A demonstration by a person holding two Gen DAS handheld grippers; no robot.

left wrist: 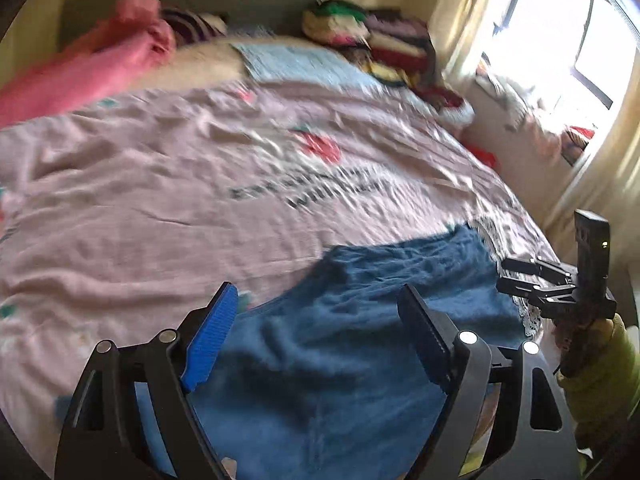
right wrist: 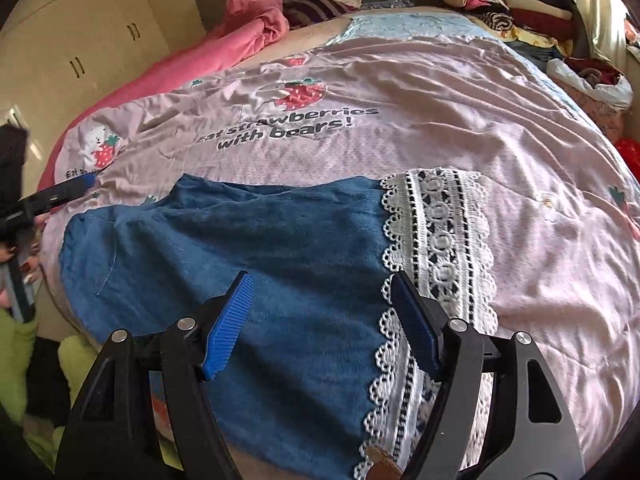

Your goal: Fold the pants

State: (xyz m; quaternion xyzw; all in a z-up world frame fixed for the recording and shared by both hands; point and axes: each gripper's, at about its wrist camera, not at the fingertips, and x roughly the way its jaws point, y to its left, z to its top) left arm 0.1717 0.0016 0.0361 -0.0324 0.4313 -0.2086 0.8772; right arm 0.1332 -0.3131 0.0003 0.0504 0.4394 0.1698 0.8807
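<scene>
Both claws hang over the near edge of the bed, and neither has hold of anything. The left gripper [left wrist: 316,332] stands wide, nothing between its pads, just blue cloth lying below. The right gripper [right wrist: 320,322] is spread a little less wide and is empty too, poised right where blue fabric meets the lace.

The pants [right wrist: 240,248] lie flat on the pink bedspread [right wrist: 460,120], blue denim with a white lace hem [right wrist: 440,240] pointing right. They look doubled already, 1 leg stacked on the other, because only 1 hem band shows, though I cannot be sure from here.

So by my reading, the lengthwise fold is in. Still to come: bringing the lace end across toward the waist on the left, maybe once more after that, then smoothing. The pile of clothes [right wrist: 512,0] waits at the far right corner.
</scene>
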